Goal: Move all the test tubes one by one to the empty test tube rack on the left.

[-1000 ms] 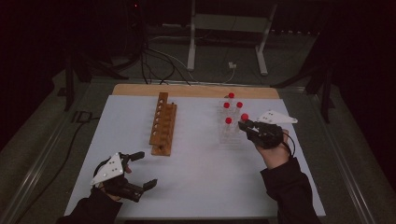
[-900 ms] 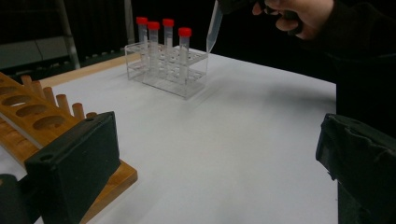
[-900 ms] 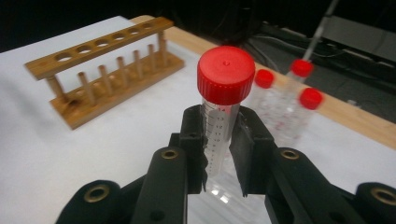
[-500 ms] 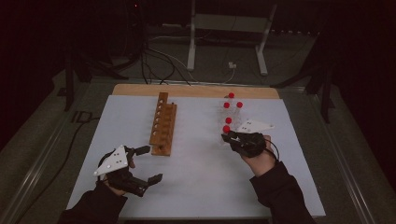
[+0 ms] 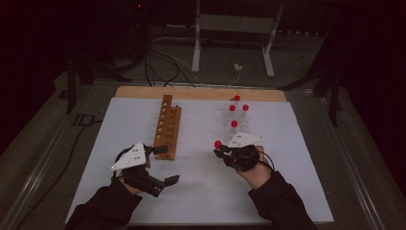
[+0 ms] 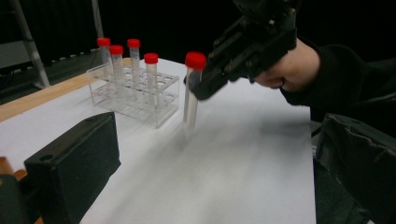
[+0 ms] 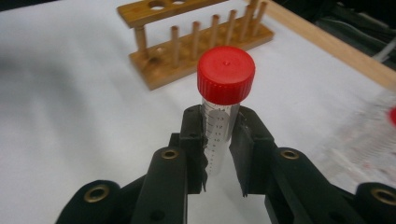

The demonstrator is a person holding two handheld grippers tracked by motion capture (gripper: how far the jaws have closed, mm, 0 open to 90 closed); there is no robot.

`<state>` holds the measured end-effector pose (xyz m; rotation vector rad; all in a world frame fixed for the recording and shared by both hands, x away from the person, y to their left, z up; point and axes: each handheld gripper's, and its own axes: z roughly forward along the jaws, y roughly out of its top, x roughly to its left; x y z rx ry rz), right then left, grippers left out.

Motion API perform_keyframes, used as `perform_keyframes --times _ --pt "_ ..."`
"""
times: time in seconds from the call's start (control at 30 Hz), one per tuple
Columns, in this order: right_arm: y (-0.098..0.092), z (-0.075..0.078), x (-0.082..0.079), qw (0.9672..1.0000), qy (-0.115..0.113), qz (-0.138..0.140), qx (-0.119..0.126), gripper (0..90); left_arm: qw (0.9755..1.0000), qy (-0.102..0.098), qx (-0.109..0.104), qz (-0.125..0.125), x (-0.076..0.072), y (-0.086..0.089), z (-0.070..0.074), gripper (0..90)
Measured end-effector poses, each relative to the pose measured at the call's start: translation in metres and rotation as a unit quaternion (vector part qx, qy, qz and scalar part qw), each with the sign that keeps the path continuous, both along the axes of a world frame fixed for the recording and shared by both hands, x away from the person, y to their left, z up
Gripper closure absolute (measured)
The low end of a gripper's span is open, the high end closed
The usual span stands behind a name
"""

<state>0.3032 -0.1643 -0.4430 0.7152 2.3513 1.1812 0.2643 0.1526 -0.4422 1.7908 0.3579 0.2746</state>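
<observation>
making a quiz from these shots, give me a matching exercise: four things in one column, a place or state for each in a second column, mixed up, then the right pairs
Things
1. brown wooden tube rack
2. clear plastic tube rack
3. red-capped clear tube
4. left gripper

Places or states
A. clamped upright in the right gripper, above the white table cover
B. holds four red-capped tubes
C. jaws apart, nothing between them
D. no tubes in its holes

Pairs: 1-D, 2-B, 3-A, 4-C
</observation>
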Motion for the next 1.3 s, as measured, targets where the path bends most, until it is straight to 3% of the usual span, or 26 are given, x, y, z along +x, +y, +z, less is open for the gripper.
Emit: perform_keyframes --times 0.13,0.43,0.67,0.73,0.8,1.3 --pt "0.009 -0.005 -0.004 0.9999 0.006 0.015 -0.005 74.9 1.0 -0.001 0.009 -0.003 0.002 -0.01 0.002 0.4" --pt "0.024 -0.009 -0.013 0.999 0.016 0.041 -0.008 74.9 0.9997 0.001 0.009 -0.021 0.009 -0.027 0.006 1.7" --pt "0.03 -0.01 -0.018 0.9984 0.019 0.053 -0.009 74.9 0.9997 -0.003 0.011 -0.022 0.014 -0.039 0.005 8.9" --pt "0.032 -0.009 -0.02 0.9981 0.019 0.058 -0.008 74.9 0.9997 -0.006 0.013 -0.019 0.015 -0.043 0.005 15.9" --pt "0.033 -0.009 -0.02 0.998 0.019 0.06 -0.007 74.9 0.9997 -0.006 0.015 -0.019 0.017 -0.046 0.004 16.6" --pt "0.035 -0.008 -0.023 0.9975 0.021 0.067 -0.004 74.9 0.9992 -0.013 0.036 -0.007 0.026 -0.062 -0.004 49.6"
